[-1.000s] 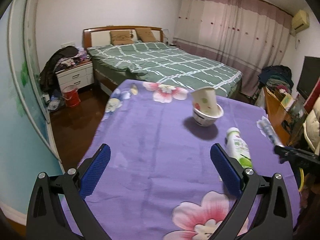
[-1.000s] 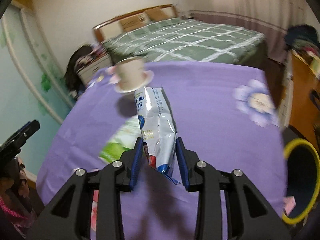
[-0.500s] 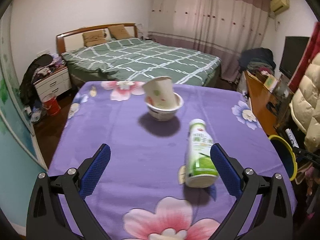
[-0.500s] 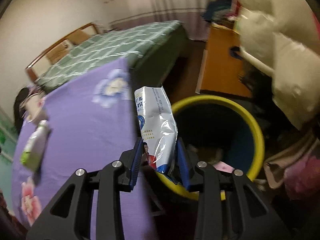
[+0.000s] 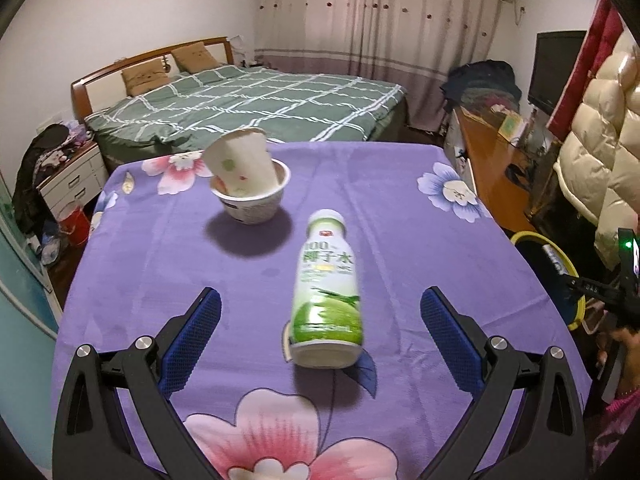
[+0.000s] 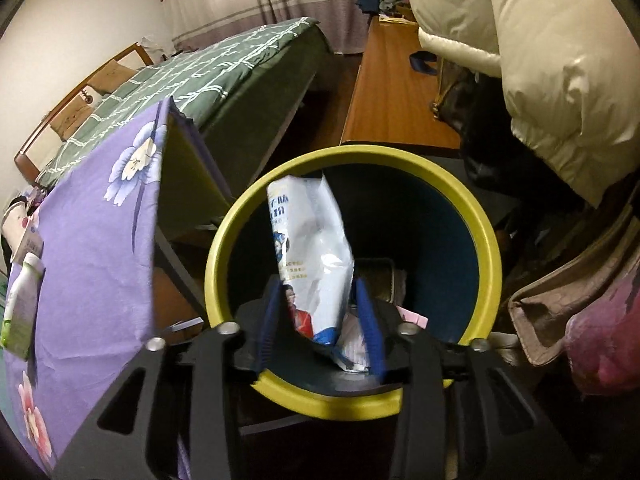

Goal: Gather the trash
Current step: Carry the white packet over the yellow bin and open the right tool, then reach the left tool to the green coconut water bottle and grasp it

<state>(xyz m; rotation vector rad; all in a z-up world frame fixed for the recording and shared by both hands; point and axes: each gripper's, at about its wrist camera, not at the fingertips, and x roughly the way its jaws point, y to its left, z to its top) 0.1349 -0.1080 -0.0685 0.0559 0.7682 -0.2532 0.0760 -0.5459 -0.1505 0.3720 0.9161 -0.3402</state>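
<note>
My right gripper [image 6: 316, 284] hangs over the yellow-rimmed bin [image 6: 224, 240] beside the table. Its jaws are opening, and the white and blue snack bag [image 6: 308, 240] stands loose between them, tilted, its lower end inside the bin mouth. My left gripper [image 5: 320, 296] is open above the purple flowered tablecloth [image 5: 160, 260]. A green and white drink bottle [image 5: 326, 280] lies on its side just ahead, between the fingers' lines. Farther back a paper cup [image 5: 240, 160] leans in a white bowl [image 5: 256, 208]. The bottle [image 6: 22, 300] also shows at the right wrist view's left edge.
The bin [image 5: 532, 236] stands off the table's right side and holds a few scraps. A wooden desk [image 6: 384, 80] and a cream puffer jacket [image 6: 540, 60] crowd the bin's far side. A green checked bed [image 5: 248, 104] lies beyond the table, with a nightstand [image 5: 68, 180] at left.
My right gripper swung off the table to above the bin, and its jaws widened off the bag. My left gripper slid right, bringing the bottle between its fingers' lines.
</note>
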